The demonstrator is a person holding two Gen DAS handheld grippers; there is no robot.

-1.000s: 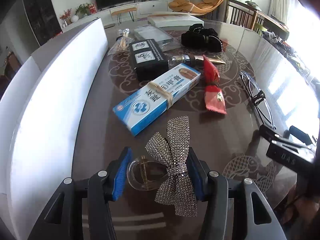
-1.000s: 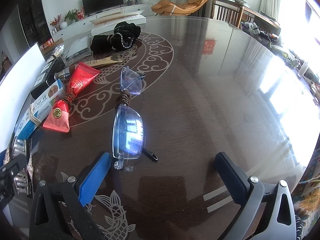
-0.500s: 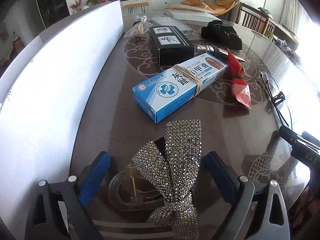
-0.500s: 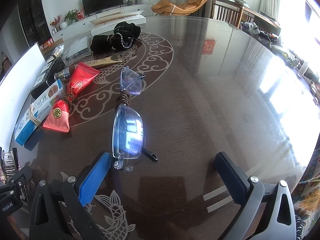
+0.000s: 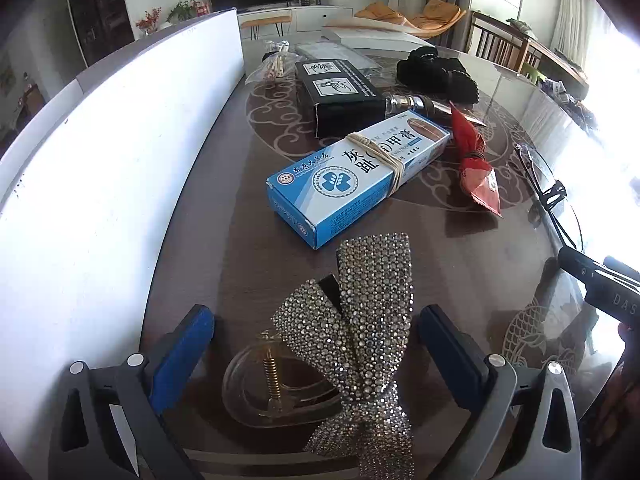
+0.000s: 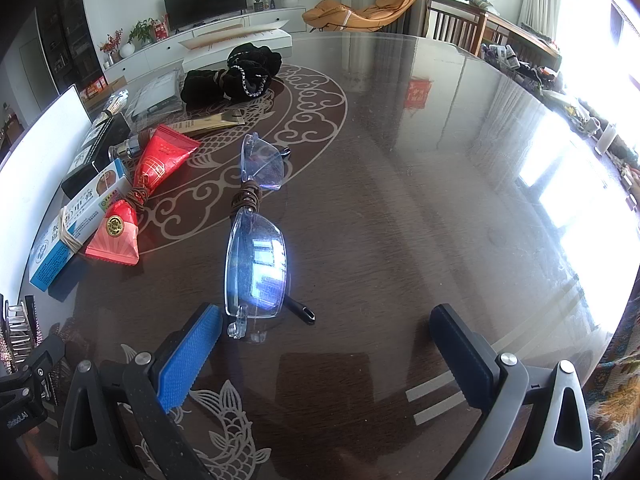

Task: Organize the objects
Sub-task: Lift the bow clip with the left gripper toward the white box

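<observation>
While both tools [image 5: 316, 344] [image 6: 326, 344] gaped, one bow clip [image 5: 360, 344] lay between the left's fingers — one blue box [image 5: 356, 176], one black box [image 5: 340, 96] beyond.

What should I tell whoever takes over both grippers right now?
Left gripper: jaws open, straddling the rhinestone bow hair clip, which lies on the table untouched by either pad.
Right gripper: jaws open, holding nothing; the glasses lie just ahead of its left pad.
Blue box, red packets, black box and black cloth bundle are loose on the table beside the white bin wall.
Done: nothing visibly sorted.
Left: every item, probably into the bin.
</observation>
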